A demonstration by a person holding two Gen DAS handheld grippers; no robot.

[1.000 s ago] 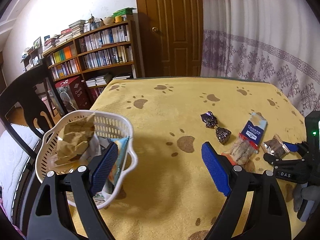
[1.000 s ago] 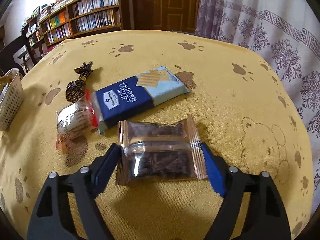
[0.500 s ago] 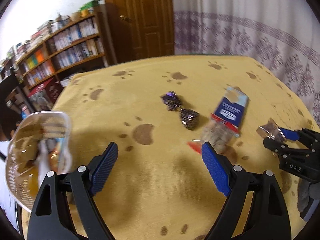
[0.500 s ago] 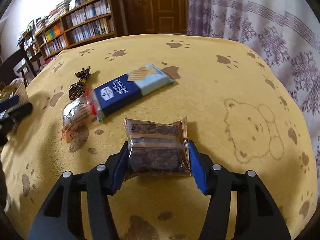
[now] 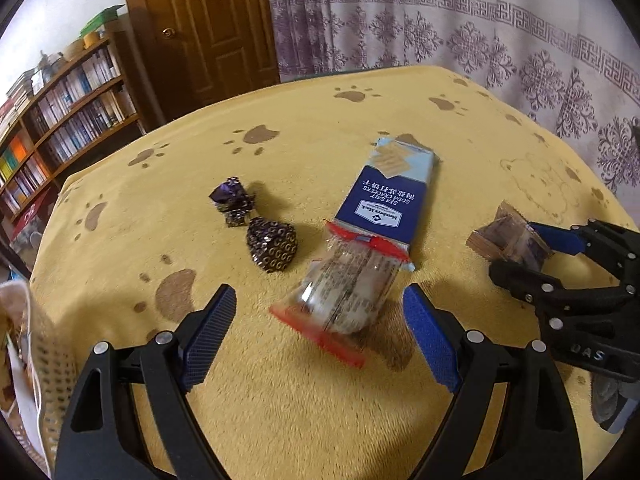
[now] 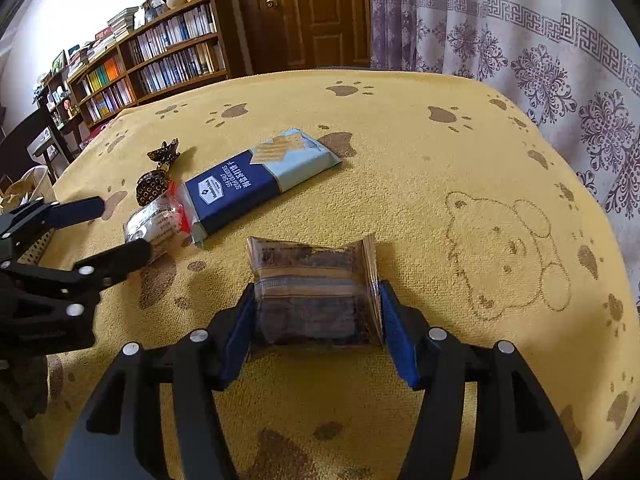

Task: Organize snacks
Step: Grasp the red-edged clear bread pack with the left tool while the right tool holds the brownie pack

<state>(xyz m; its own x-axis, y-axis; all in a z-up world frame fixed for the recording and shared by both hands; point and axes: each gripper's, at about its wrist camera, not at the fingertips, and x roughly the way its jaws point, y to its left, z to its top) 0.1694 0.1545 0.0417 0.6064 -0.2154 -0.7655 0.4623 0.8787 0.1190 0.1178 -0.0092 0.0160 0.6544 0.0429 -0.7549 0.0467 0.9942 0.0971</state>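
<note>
Now right gripper [image 6: 318, 312] jaws clamp brown snack packet [image 6: 316, 280]; left gripper [image 5: 320, 336] jaws wide, empty.

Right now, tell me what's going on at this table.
A person is sorting snacks with two handheld grippers. The right gripper has its jaws shut on a brown wrapped snack, held just above the yellow cloth. The left gripper is open, jaws either side of a clear red-edged packet. A blue cracker pack and two dark foil candies lie loose; the white basket sits at the left.
</note>
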